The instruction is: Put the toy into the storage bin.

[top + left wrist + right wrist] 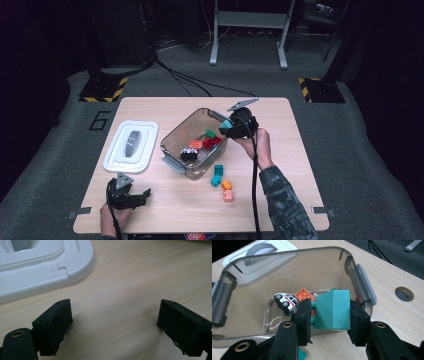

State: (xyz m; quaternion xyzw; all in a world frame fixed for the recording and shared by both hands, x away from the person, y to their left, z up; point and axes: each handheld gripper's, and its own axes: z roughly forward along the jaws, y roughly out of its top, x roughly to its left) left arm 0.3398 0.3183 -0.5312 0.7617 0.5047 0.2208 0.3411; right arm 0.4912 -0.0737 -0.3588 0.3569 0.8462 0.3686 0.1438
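Note:
My right gripper is shut on a teal block, pinched on both sides between the black pads. It hangs just over the near rim of a clear plastic bin. Inside the bin lie a small white toy car and an orange block; the high view also shows a red block and a green block there. My left gripper rests open and low over bare wood near the table's front left corner, nothing between its jaws.
A white lid lies flat left of the bin, close beyond my left gripper. Loose on the table in front of the bin are two teal blocks, an orange one and a salmon one. A round hole marks the tabletop.

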